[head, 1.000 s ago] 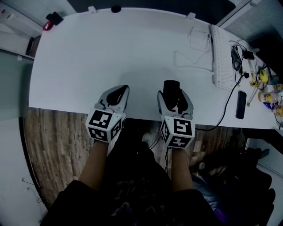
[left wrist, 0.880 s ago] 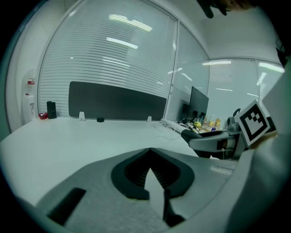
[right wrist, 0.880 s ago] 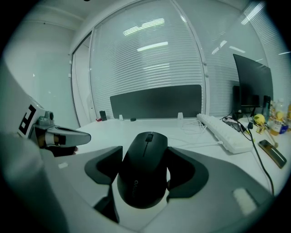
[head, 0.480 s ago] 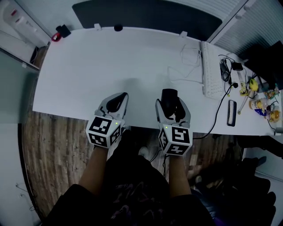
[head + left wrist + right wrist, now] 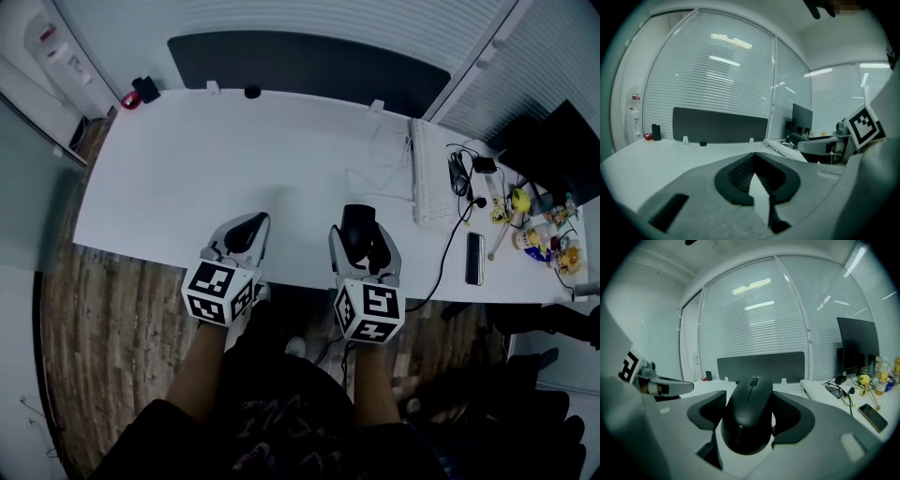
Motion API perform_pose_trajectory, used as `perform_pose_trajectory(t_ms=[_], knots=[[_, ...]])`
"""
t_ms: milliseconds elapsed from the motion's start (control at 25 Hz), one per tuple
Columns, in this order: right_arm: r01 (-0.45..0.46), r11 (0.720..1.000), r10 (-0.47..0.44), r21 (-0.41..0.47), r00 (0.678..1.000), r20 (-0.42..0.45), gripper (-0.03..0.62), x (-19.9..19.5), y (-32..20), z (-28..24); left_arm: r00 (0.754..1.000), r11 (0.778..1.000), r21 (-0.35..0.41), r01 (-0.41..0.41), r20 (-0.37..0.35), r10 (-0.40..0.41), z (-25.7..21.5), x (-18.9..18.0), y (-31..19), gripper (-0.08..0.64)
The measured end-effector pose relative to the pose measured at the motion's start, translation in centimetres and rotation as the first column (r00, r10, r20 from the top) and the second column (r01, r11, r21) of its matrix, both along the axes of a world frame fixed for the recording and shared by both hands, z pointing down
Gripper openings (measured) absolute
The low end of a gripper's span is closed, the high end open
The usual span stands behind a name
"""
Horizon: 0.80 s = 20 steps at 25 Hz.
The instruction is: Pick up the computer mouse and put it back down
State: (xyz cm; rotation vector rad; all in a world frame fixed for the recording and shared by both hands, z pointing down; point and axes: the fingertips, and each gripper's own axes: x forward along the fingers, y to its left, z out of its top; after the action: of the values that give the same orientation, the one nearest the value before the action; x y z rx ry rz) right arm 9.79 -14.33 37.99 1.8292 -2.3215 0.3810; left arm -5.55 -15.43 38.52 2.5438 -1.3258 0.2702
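A black computer mouse (image 5: 358,221) sits between the jaws of my right gripper (image 5: 363,236), over the white table (image 5: 234,159) near its front edge. In the right gripper view the mouse (image 5: 749,420) fills the gap, with both black pads pressed on its sides and my right gripper (image 5: 752,399) shut on it. Whether the mouse rests on the table or hangs just above it cannot be told. My left gripper (image 5: 254,222) lies beside it to the left, also by the front edge. Its jaws meet with nothing between them, as the left gripper (image 5: 754,158) view shows.
A white keyboard (image 5: 427,178) and loose white cables (image 5: 375,155) lie right of the mouse. A dark phone (image 5: 474,258), chargers and small bottles (image 5: 542,236) crowd the far right end. A dark partition panel (image 5: 300,66) stands along the back edge. A red-and-black object (image 5: 141,92) is at the back left corner.
The head view has pulled back and shows more of the table and room. Both grippers stay near the front edge, the right one still shut on the mouse.
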Motion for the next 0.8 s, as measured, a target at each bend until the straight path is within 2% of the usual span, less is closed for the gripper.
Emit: perform_pose_trajectory(t_ms=[360, 800], knots=[[-0.008, 0.998, 0.008, 0.066, 1.0, -0.009, 0.319, 1.7, 1.4, -3.0, 1.0, 0.997, 0.079, 0.004, -0.009, -0.003, -3.5, 1.0, 0.9, 0.0], [-0.011, 0.992, 0.011, 0.127, 1.0, -0.007, 0.319, 2.8, 2.9, -5.8, 1.0, 0.99, 0.14, -0.01, -0.014, 0.012, -6.4, 2.4, 2.6, 0.0]])
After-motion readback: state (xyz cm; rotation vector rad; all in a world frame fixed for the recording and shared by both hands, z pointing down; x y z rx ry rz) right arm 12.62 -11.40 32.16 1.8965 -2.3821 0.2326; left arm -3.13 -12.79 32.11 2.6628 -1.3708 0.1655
